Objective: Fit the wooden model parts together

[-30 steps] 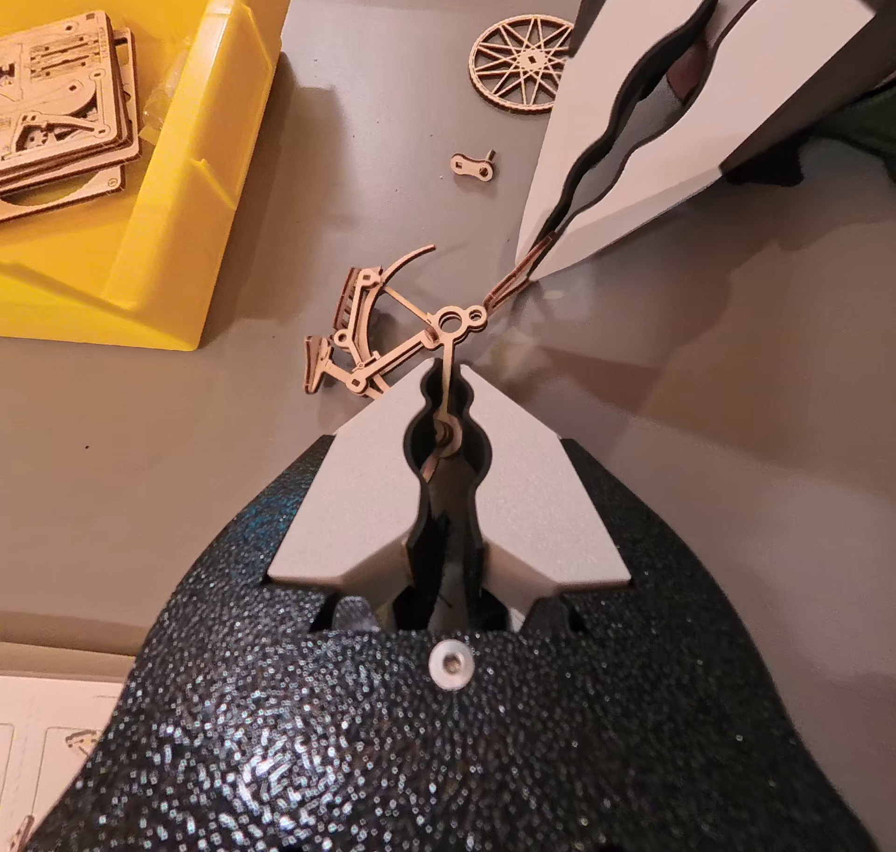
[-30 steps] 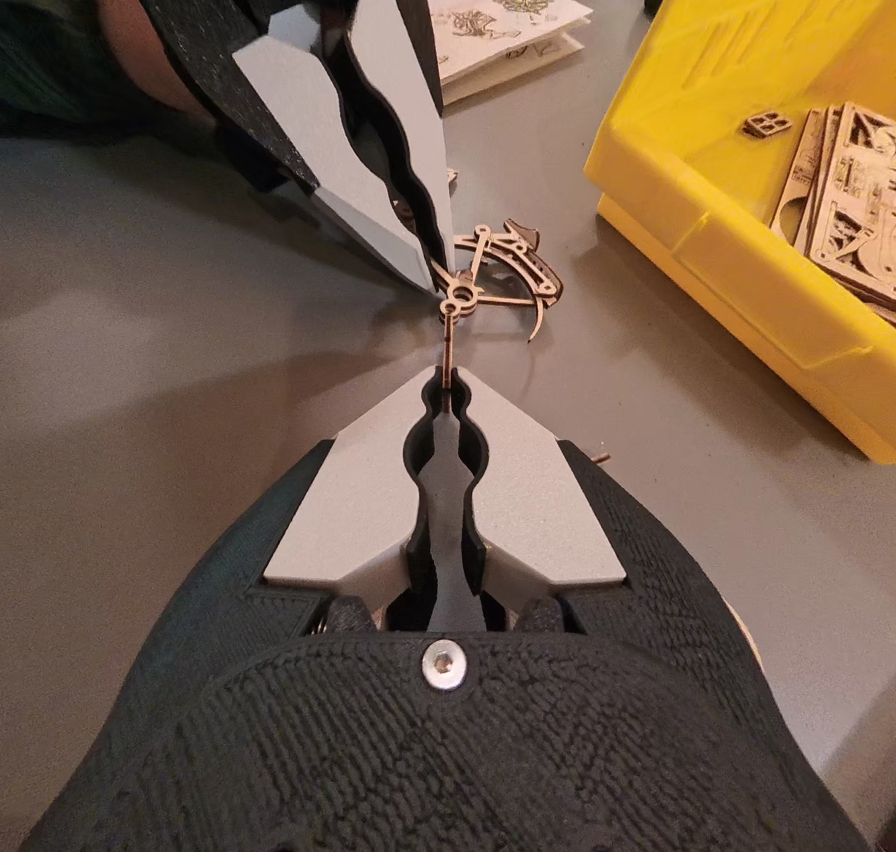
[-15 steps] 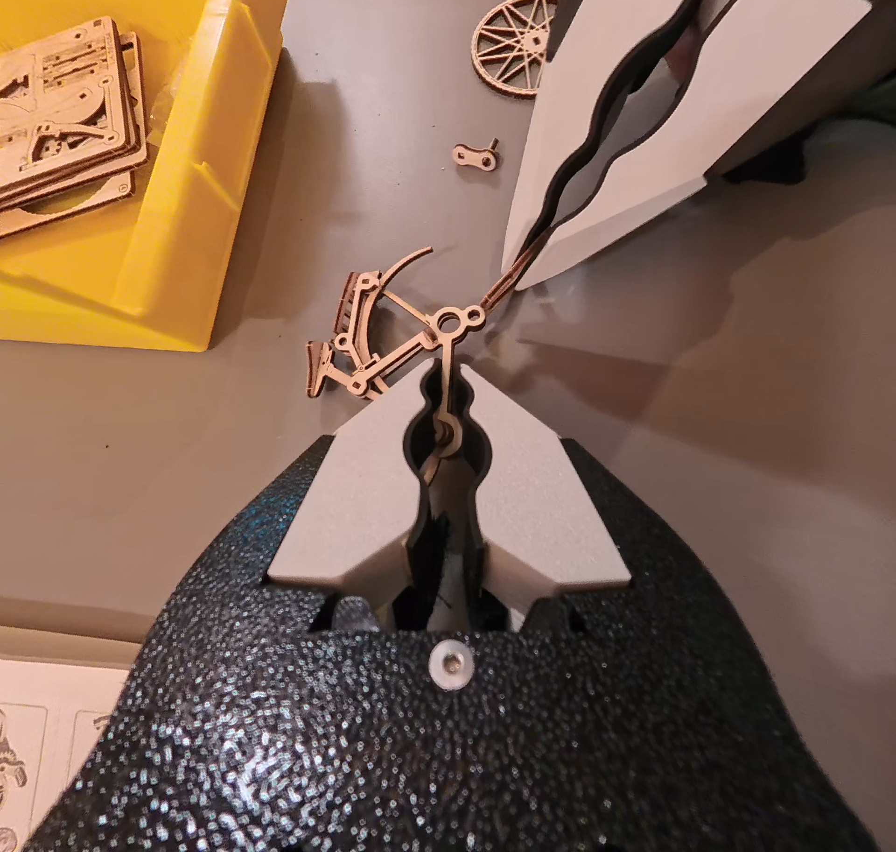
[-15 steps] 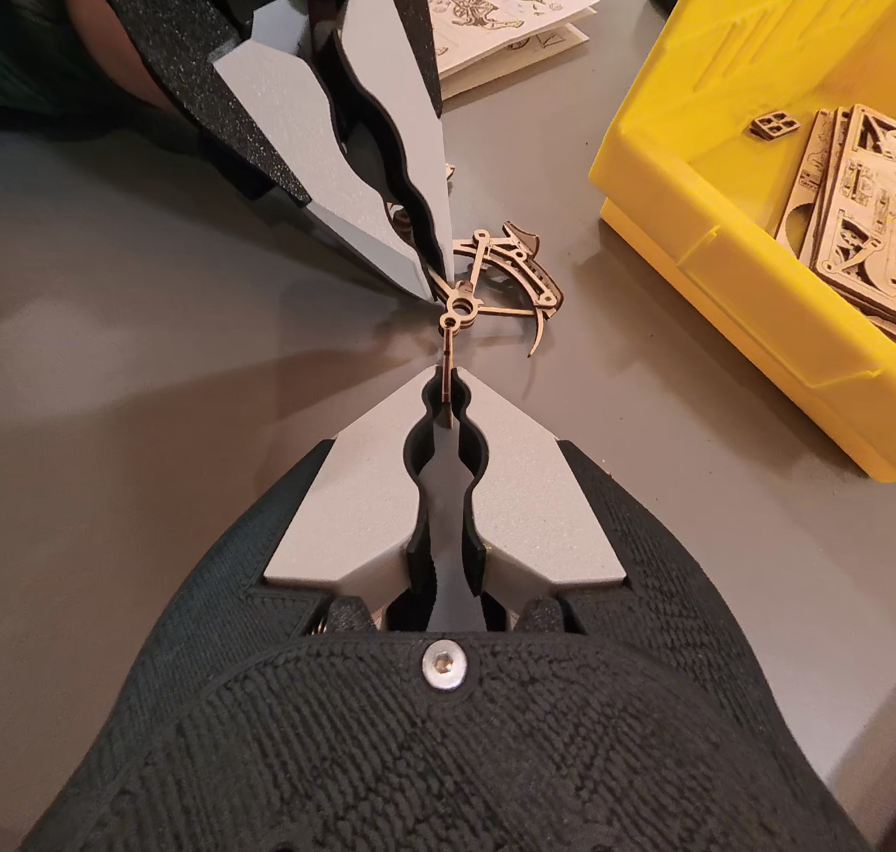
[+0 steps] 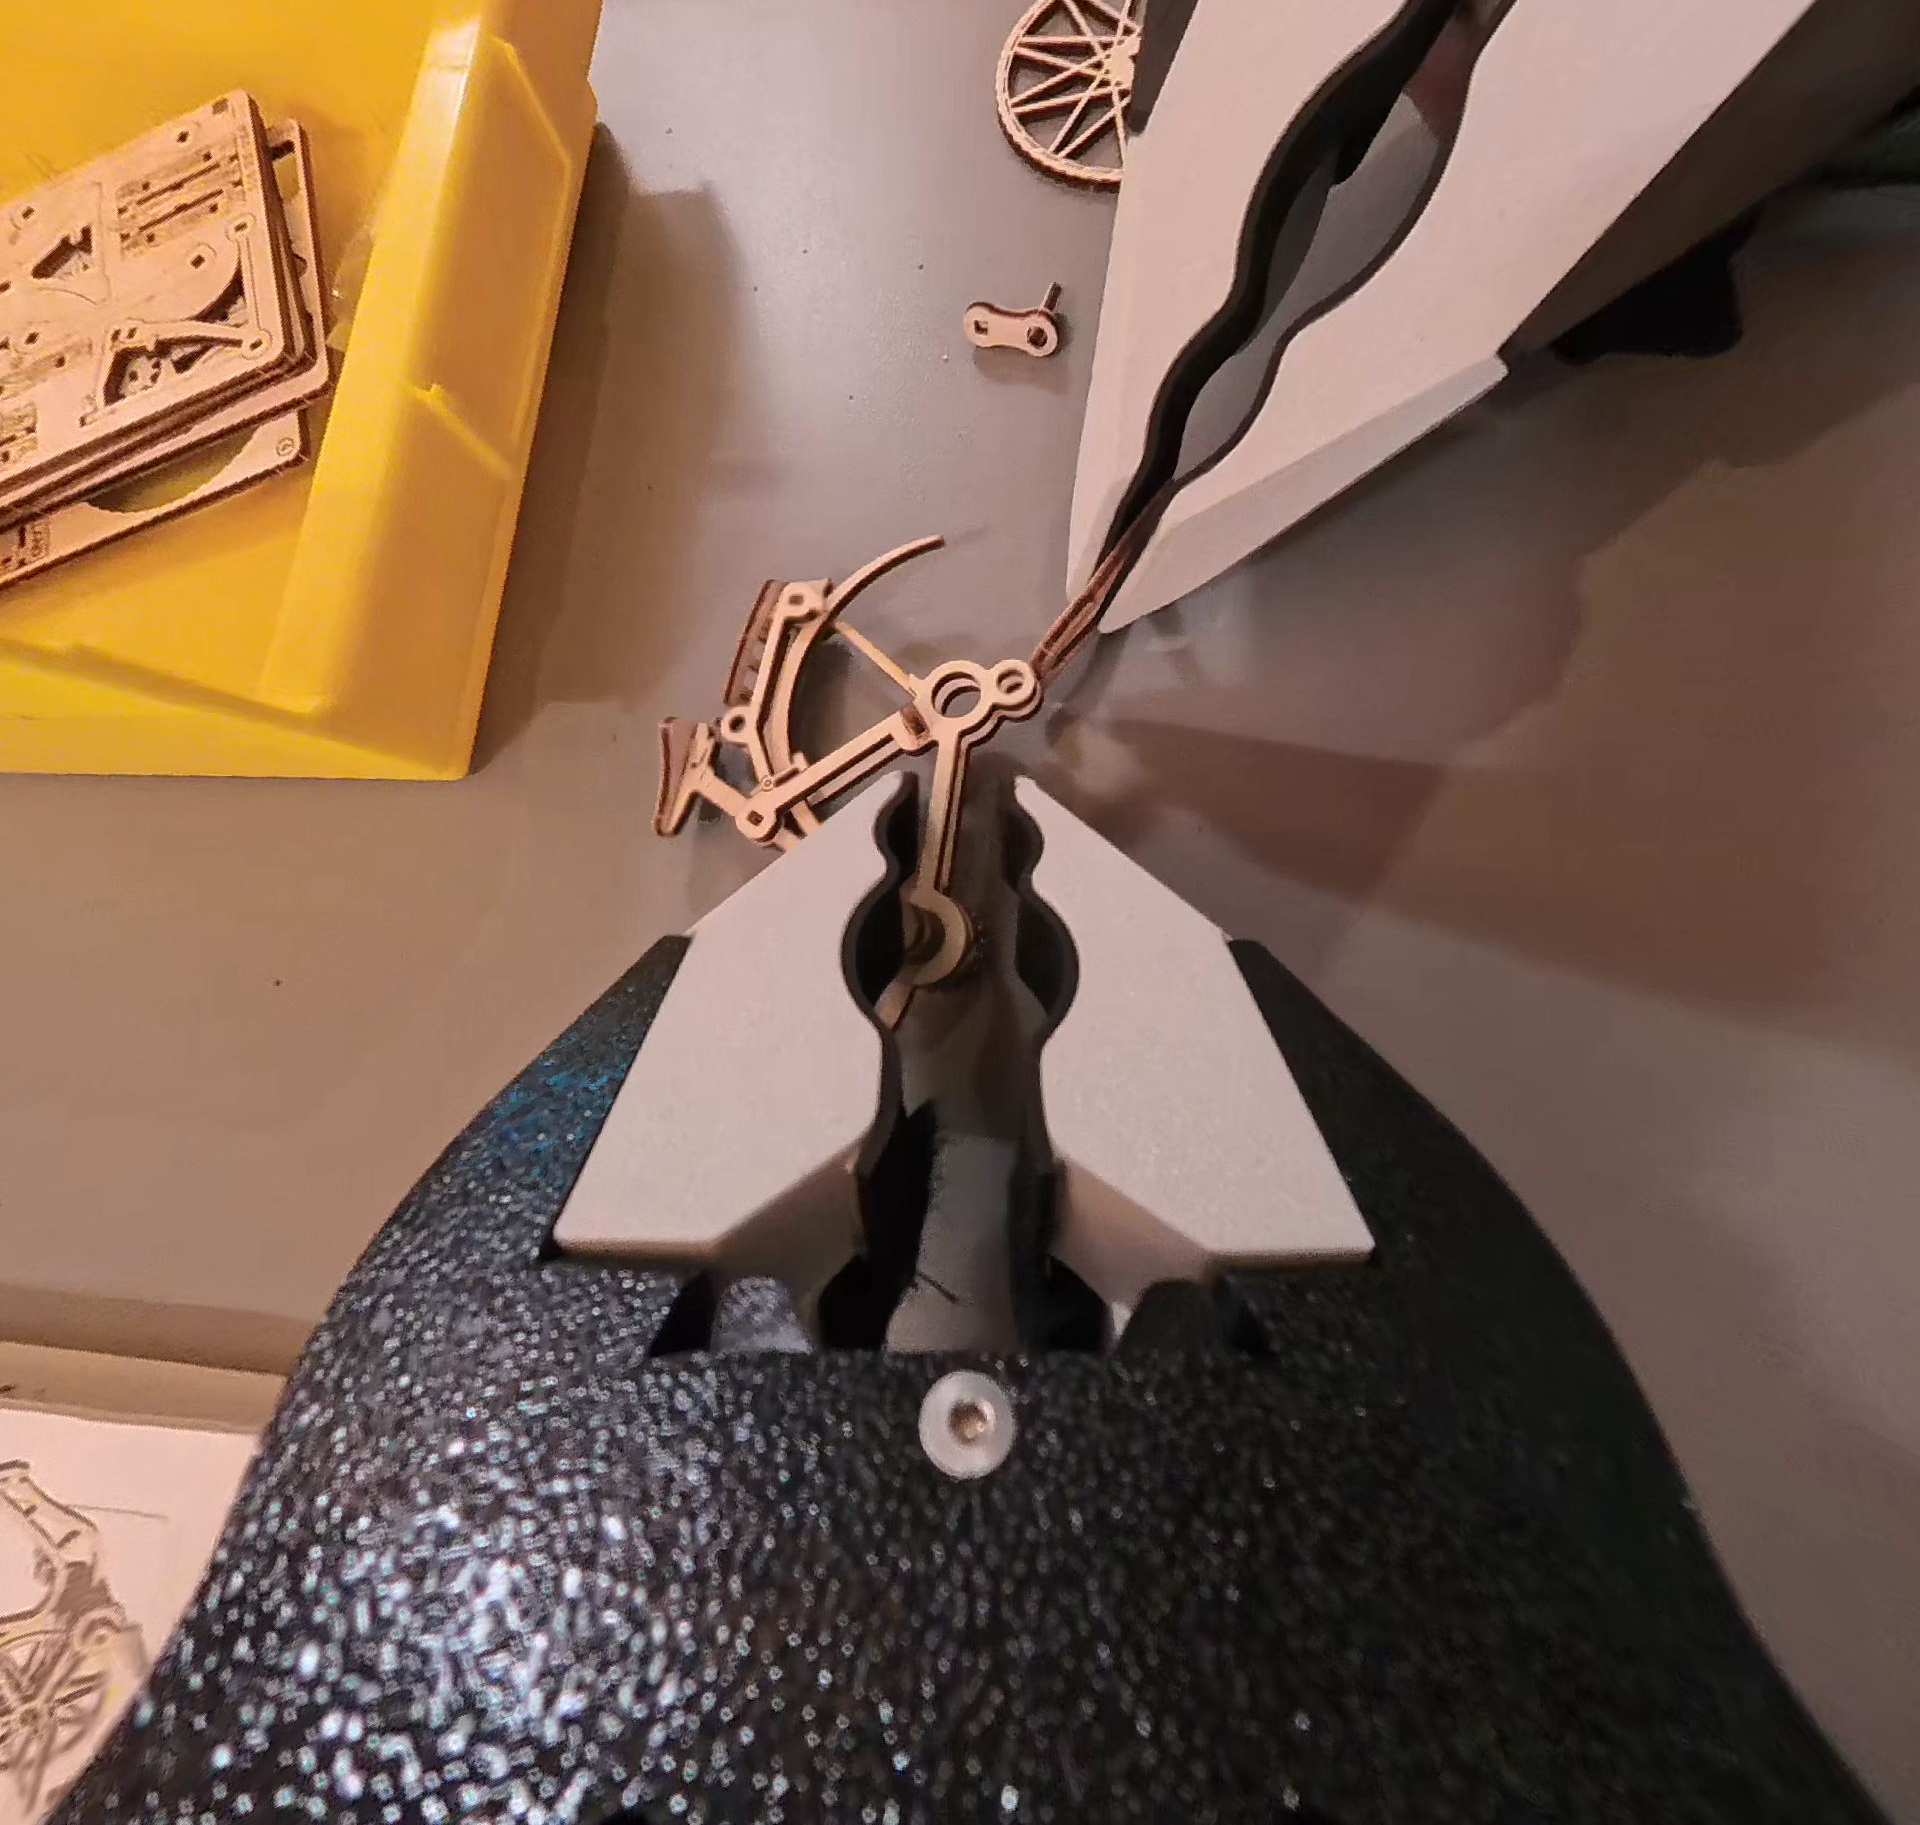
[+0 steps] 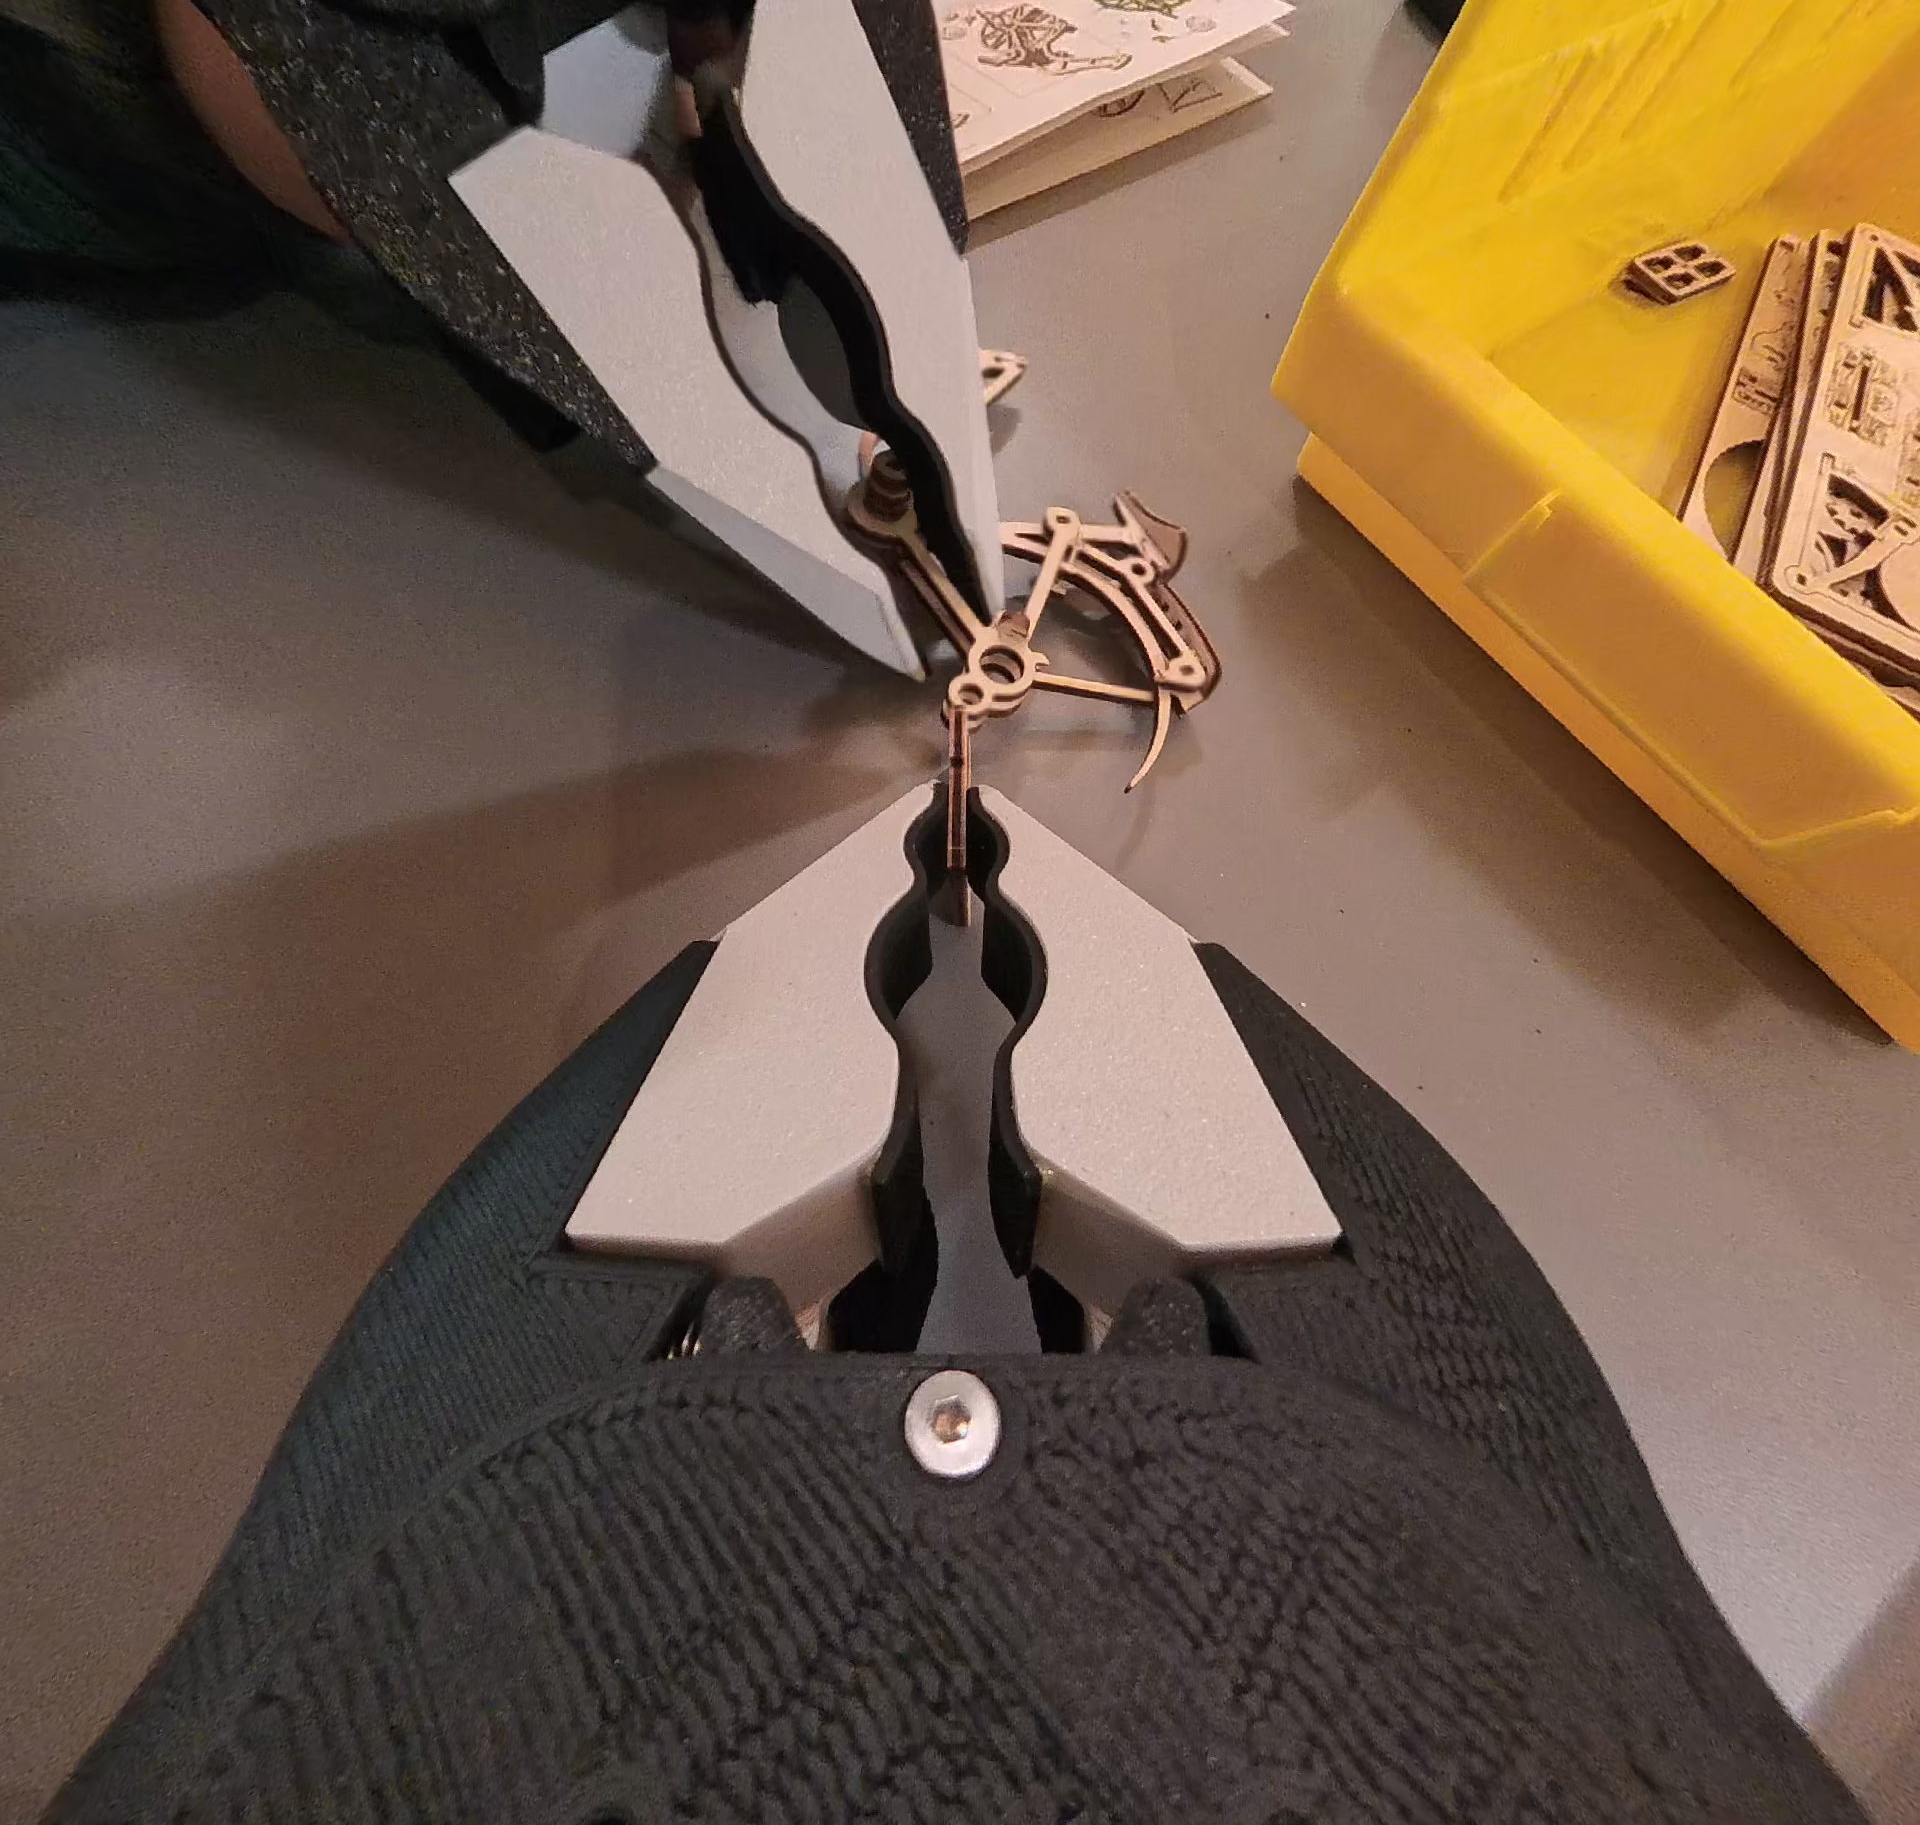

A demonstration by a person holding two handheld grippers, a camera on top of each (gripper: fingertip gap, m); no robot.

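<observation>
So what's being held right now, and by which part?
The right hand-held gripper pinches the wooden model by the thin bar off its ringed hub. The left hand-held gripper straddles another strut, jaws apart, not clamping.

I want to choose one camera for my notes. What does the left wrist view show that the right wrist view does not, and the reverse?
Only the left wrist view shows the spoked wooden wheel and the small loose link on the table.

Only the right wrist view shows the open instruction booklet and a small grid-shaped piece in the bin.

Both show the yellow bin with wooden sheets, and the wooden frame assembly, with the left gripper open around one end and the right gripper shut on the other.
</observation>
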